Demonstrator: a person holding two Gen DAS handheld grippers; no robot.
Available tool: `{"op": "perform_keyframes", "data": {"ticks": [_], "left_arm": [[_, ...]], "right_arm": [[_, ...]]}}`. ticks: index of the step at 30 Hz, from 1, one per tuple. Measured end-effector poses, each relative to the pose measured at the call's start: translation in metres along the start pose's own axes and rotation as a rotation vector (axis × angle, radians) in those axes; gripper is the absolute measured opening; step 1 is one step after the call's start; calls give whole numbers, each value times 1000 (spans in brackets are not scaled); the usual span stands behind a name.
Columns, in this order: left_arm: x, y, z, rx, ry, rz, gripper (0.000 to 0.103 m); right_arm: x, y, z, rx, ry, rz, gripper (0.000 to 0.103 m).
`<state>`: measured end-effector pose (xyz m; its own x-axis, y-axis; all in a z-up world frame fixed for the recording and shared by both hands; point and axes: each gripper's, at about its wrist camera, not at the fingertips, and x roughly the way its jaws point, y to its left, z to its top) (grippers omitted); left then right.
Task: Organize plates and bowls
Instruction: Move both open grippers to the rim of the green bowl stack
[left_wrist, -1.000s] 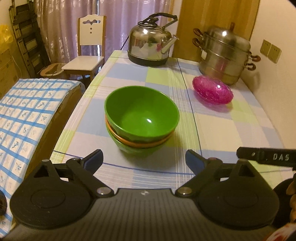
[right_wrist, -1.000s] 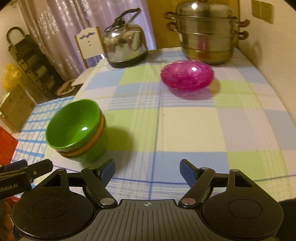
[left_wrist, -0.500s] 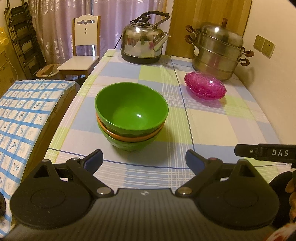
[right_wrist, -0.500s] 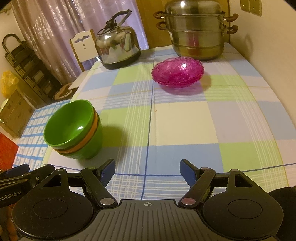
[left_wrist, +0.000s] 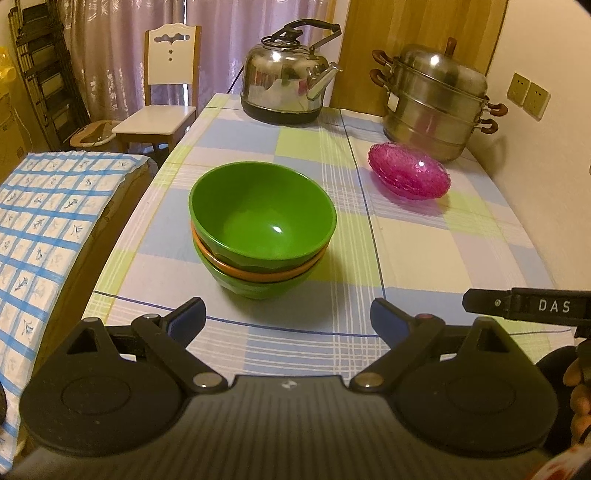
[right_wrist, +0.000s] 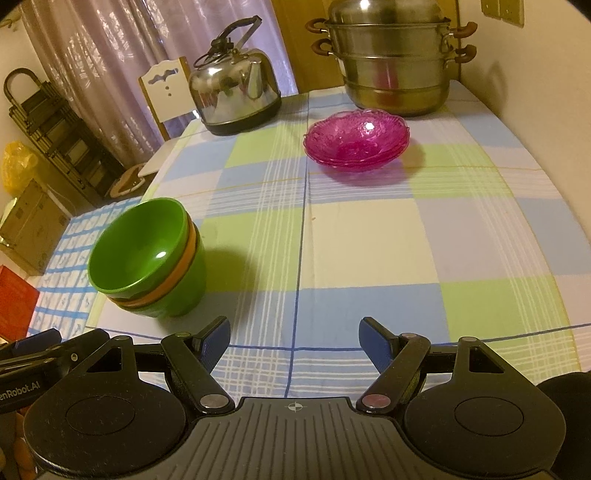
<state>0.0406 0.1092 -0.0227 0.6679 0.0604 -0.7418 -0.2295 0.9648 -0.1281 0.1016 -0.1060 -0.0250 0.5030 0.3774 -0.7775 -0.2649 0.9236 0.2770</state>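
Note:
A stack of bowls (left_wrist: 262, 229), green on top, an orange rim between, green below, stands on the checked tablecloth; it also shows at the left in the right wrist view (right_wrist: 146, 258). A stack of pink glass plates (left_wrist: 408, 175) sits farther back on the right, also in the right wrist view (right_wrist: 356, 138). My left gripper (left_wrist: 288, 319) is open and empty, just short of the bowls. My right gripper (right_wrist: 293, 341) is open and empty over the near table edge, to the right of the bowls.
A steel kettle (left_wrist: 288, 88) and a stacked steel steamer pot (left_wrist: 434, 105) stand at the far end of the table. A wall runs along the right. A chair (left_wrist: 166, 99) and a blue-checked covered surface (left_wrist: 40, 229) are on the left.
Both grippers have drawn back and risen a little from the table, so the bowls and plates look farther away. Nothing on the table has moved.

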Motion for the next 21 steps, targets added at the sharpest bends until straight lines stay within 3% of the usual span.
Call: {"op": "perform_keyframes", "data": {"ticks": [13,21], "left_arm": [[-2,44,34,-98,-6,-5,95],[23,79,64,-154,0,6,92]], "right_arm": [[13,23,21,-11,15,61,76],[35,54,43,-62,34,113,76]]}}
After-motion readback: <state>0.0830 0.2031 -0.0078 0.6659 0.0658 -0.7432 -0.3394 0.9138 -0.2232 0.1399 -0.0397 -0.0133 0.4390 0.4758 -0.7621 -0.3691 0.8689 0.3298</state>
